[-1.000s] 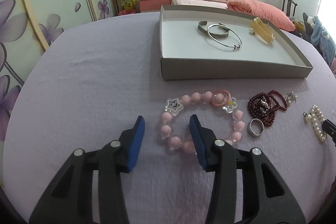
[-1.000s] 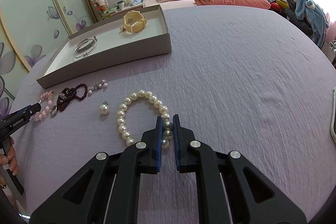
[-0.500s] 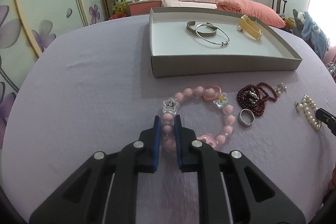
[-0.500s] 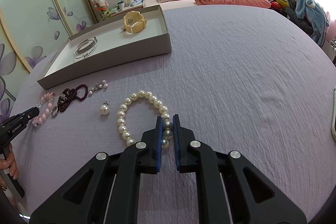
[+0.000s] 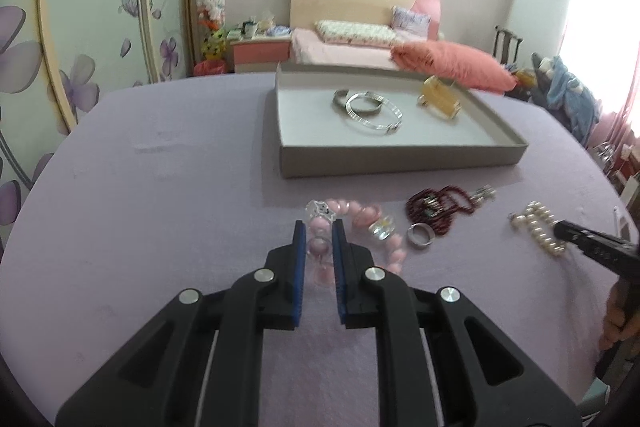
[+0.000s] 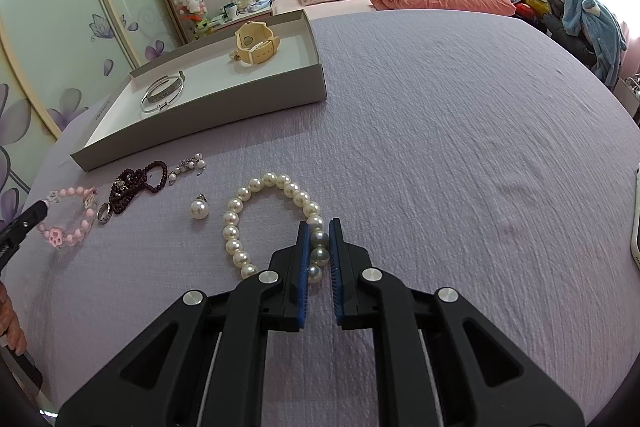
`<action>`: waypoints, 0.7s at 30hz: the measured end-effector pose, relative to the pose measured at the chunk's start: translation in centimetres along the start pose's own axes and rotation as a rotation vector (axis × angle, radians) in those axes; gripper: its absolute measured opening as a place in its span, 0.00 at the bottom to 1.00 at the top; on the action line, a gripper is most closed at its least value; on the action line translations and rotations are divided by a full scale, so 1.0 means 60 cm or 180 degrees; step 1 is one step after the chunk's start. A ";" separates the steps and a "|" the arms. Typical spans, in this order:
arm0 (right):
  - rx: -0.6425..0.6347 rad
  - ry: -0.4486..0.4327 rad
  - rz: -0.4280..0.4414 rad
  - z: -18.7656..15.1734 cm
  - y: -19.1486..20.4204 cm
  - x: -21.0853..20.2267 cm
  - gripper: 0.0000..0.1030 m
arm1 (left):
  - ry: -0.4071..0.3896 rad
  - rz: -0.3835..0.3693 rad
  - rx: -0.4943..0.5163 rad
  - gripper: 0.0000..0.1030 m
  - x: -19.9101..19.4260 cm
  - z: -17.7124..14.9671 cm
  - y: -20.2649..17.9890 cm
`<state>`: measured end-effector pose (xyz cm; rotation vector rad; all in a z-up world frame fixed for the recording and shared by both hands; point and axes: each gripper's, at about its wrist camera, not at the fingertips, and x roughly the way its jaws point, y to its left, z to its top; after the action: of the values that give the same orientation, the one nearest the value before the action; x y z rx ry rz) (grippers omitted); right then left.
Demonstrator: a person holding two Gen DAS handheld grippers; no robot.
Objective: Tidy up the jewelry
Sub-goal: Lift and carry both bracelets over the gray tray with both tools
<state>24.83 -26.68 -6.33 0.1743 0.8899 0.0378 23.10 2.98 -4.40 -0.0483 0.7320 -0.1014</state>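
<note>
Both tongs clamped: left gripper [image 5: 319, 235], lower centre of its frame, blue pads pressed on the near beads of a pink bead bracelet [image 5: 362, 215], which is blurred and looks partly raised off the cloth; right gripper [image 6: 319, 234], lower centre of its frame, pads pressed on the near end of a white pearl bracelet [image 6: 256, 217] lying flat. Lilac bedspread [image 6: 460, 147], fills most of both frames, bearing all items. Grey shallow box [image 6: 256, 97], upper left in the right wrist view, open top, holding a cream wristwatch [image 6: 256, 45] at its far end and silver bangles [image 6: 162, 95] near its middle. Dark red bead strand [image 6: 138, 181], heaped, left of centre, just below the box wall. Small pearl-and-metal charm cluster [image 6: 188, 165], just right of the red strand. Single pearl pendant [image 6: 199, 207], between the red strand and the pearl bracelet, apart from both. Silver ring [image 6: 104, 214], touching the lower end of the red strand, beside the pink bracelet.
</note>
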 end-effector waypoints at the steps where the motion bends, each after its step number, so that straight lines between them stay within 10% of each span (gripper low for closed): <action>1: 0.0000 0.0000 0.0000 0.000 0.000 0.000 0.10 | -0.0033 -0.0015 0.0004 0.13 -0.006 -0.001 -0.002; 21: -0.0141 -0.0509 0.0411 0.018 0.033 -0.057 0.10 | -0.0242 -0.0161 -0.0023 0.13 -0.046 -0.004 -0.007</action>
<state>23.62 -25.21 -2.69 0.1906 0.7171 0.1615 20.84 2.86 -2.71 -0.0772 0.6554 -0.1444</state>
